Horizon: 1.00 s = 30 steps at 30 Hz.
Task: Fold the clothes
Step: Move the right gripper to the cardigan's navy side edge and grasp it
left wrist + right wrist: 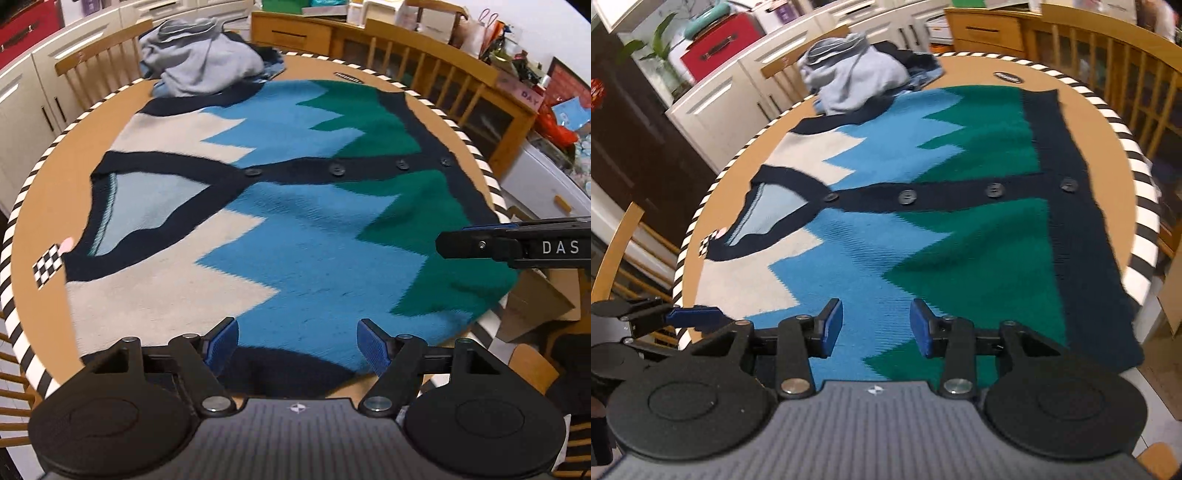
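Writing first: white letters "DAS" are showing on the black body of the right gripper (476,245) where it is reaching in from the right edge of the left wrist view. A pink box (526,95) on the far right shelf is reading "DAY". A small dark oval label (1008,77) is sitting on the far side of the table, its text too blurred to read.

The cardigan (288,206) is lying flat and buttoned across the round table (40,206), neck opening toward the left, navy hem toward the right and hanging slightly past the rim. Cream, blue and green zigzag bands are running across it, with a navy placket carrying four dark buttons (336,169). A checkered tag (48,267) is lying on the bare wood just beside the collar.

Left gripper (297,341): jaws standing wide apart, blue pads (223,343) hovering over the near edge of the cardigan, nothing between them. Right gripper in its own view (875,326): jaws apart too, above the blue and green knit, holding nothing.

Surface: brown tabletop with a black-and-white striped rim. A pile of grey and blue clothes (199,59) is sitting at the far edge, touching the cardigan's far side.

Room: wooden spindle chairs (103,62) are ringing the table, white cabinets (713,107) left, a wooden sideboard (303,33) behind, a red box (720,51) and a green plant (657,48) on the counter
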Each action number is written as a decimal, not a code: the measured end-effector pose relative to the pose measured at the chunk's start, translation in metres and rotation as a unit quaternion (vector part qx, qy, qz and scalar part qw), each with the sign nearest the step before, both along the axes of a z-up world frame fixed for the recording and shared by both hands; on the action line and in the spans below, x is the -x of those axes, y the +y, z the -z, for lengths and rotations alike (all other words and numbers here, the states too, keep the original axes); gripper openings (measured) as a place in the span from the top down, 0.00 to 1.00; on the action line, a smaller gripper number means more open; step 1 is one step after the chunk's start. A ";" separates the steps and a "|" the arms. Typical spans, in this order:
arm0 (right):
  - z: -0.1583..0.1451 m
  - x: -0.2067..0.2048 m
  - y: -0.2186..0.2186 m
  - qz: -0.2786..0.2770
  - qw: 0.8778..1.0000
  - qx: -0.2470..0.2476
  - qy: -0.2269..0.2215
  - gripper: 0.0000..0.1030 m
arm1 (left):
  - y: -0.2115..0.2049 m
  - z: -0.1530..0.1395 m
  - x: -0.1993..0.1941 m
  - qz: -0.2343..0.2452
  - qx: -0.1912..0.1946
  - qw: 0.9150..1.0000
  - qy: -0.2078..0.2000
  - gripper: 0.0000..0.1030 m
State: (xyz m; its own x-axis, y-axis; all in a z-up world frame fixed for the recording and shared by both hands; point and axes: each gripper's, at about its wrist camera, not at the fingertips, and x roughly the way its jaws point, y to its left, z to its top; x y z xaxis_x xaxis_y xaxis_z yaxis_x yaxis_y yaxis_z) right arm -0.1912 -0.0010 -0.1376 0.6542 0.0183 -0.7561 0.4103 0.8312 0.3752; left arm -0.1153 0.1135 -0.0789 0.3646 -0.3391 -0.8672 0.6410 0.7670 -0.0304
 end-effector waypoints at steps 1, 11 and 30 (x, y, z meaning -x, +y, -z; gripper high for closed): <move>0.000 0.002 -0.003 -0.001 1.000 -0.001 0.001 0.59 | -0.004 0.001 0.001 0.001 -0.001 1.000 0.000 0.28; 0.010 0.021 -0.059 0.003 0.999 -0.038 0.007 0.56 | -0.049 0.010 0.006 0.003 -0.023 1.000 0.011 0.28; 0.053 0.120 -0.171 0.101 0.982 -0.161 0.019 0.46 | -0.160 0.046 0.030 0.086 -0.047 0.994 0.040 0.28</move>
State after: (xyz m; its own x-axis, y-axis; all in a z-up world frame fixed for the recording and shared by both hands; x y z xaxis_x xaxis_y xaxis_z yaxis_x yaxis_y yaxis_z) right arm -0.3107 -0.1721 -0.1902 0.6399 0.1324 -0.7569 0.5742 0.5722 0.5855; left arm -0.1458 -0.0468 -0.1247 0.2359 -0.3067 -0.9221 0.7616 0.6477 -0.0206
